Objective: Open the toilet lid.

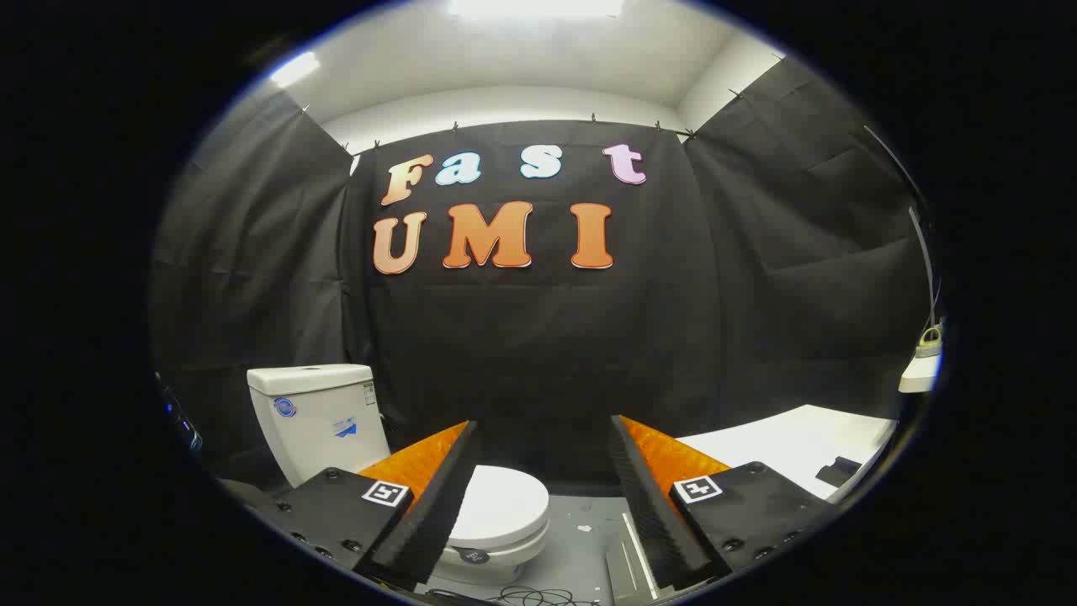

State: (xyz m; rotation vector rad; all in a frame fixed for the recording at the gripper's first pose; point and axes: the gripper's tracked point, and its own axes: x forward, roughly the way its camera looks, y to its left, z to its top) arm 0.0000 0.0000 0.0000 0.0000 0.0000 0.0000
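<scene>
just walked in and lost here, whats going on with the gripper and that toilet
A person is holding a two-finger gripper in a booth, aimed toward a white toilet whose lid is down. The fingers are spread wide apart and hold nothing; the bowl sits low between them, partly behind one finger, with the tank beyond it. The gripper is apart from the lid. A white table stands off to the other side.

Staged recording booth, not a real bathroom: black cloth walls (538,337) clipped up below a white ceiling (538,59) with strip lights, a lone white toilet (496,513) at 7 o'clock on a grey floor (580,539) with loose cables, a white tabletop (791,446) at 4 o'clock.
</scene>
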